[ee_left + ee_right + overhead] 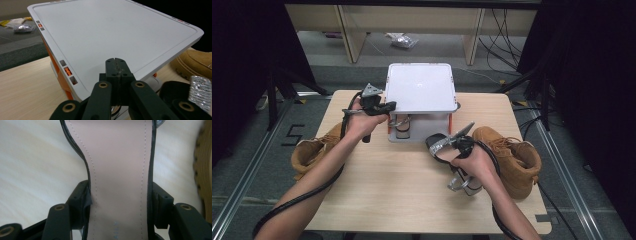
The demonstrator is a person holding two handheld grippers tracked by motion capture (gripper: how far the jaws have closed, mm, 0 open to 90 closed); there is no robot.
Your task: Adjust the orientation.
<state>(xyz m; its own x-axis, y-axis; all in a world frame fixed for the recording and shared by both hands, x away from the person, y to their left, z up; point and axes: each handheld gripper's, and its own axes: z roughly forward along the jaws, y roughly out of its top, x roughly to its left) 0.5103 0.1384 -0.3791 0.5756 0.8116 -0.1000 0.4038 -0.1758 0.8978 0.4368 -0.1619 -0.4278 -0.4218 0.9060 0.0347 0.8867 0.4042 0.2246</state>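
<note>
A black high-heeled sandal (441,146) with a glittery silver strap hangs just above the table's right half. My right gripper (452,157) is shut on it. In the right gripper view the two jaws press on either side of the narrow waist of the sandal's pink insole (120,157), and the right gripper (120,202) looks along its length. My left gripper (388,106) is shut and holds nothing, at the front left corner of a white two-level rack (420,87). Its closed tips (115,65) hover over the rack's top (112,32). A second sandal (402,126) sits on the rack's lower level.
One tan lace-up boot (509,155) lies by the right hand, also at the right edge of both gripper views (197,61) (205,170). Another tan boot (309,150) lies at the table's left edge. The wooden table (402,190) has free room in front.
</note>
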